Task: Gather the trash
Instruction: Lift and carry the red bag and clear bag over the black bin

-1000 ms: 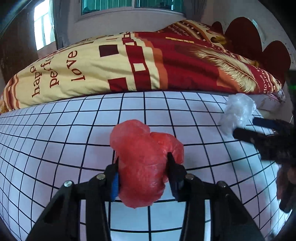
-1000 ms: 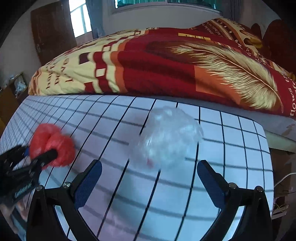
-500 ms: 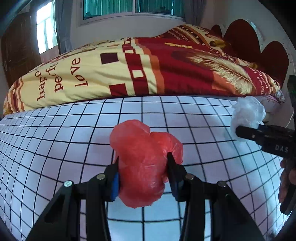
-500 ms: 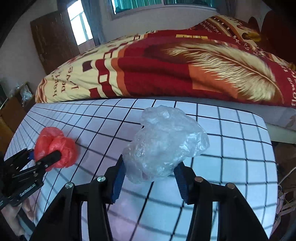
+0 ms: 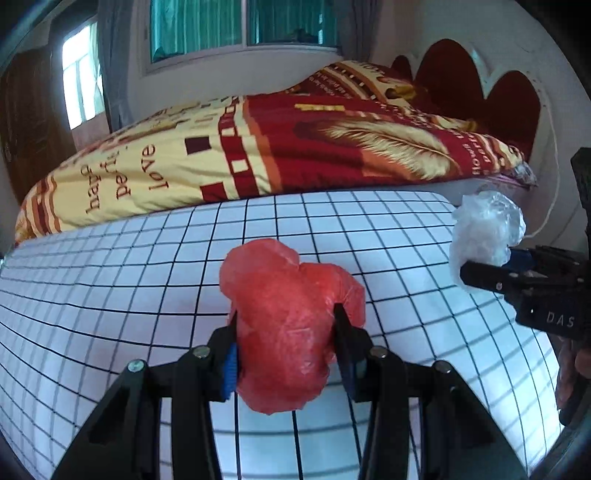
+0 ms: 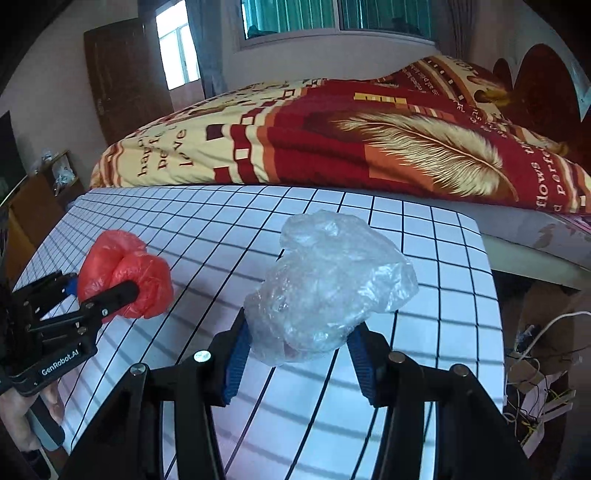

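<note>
Left wrist view: left gripper (image 5: pixel 284 350) clenched on red plastic bag (image 5: pixel 288 328), crumpled wad pinched between both fingers, held above white grid-patterned table (image 5: pixel 147 266). Far right of same view, right gripper (image 5: pixel 513 269) seen side-on, clamped on clear plastic bag (image 5: pixel 487 230), near table's right edge. Bed with red and yellow feather-print blanket (image 5: pixel 295 147) behind table, dark red headboard (image 5: pixel 480 85) at right, window (image 5: pixel 240 29) above. Right wrist view: right gripper (image 6: pixel 299 354) jaws closed around clear plastic bag (image 6: pixel 328 288), wad bulging out above and to the right of the fingers, off the table (image 6: pixel 424 251) surface. At left, left gripper (image 6: pixel 99 291) gripping red plastic bag (image 6: pixel 125 273), also lifted, shadow under it on grid. The two bags are well apart. Blanket (image 6: pixel 369 140) behind, wooden door (image 6: pixel 118 81) at left, cables (image 6: pixel 543 354) on floor at right of table.
</note>
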{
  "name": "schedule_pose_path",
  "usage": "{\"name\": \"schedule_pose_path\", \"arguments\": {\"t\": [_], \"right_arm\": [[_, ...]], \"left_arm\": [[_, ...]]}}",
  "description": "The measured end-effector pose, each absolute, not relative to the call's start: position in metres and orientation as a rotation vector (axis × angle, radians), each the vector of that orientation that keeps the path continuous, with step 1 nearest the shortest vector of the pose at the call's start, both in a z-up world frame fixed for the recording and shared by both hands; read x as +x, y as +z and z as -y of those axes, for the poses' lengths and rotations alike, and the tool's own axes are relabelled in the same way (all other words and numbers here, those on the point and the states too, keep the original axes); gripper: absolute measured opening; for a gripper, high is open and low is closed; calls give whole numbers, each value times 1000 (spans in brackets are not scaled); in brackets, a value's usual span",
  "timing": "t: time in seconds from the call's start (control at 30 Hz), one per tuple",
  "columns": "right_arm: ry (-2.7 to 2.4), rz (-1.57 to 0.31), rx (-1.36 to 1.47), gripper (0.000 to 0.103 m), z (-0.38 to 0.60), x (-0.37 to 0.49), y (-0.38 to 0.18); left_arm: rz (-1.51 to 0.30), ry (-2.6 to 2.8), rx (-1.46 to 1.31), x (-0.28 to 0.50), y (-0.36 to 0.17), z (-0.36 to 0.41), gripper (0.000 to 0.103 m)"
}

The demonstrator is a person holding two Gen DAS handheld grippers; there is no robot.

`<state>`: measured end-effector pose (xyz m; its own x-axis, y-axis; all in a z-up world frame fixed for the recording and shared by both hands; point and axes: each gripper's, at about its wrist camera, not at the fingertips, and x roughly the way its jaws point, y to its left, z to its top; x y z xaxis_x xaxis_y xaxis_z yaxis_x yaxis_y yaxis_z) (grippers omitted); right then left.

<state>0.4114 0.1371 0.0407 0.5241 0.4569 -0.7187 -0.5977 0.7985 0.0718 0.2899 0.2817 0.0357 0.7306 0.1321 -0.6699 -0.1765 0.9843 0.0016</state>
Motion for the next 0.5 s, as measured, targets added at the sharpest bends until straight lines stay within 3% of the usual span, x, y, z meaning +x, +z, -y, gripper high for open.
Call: {"name": "schedule_pose_path", "arguments": {"t": [0.5], "right_arm": [[641,-666,-160,52,-74,291,95]], "left_arm": [[-623,40,24,211,90,-215,44]]}}
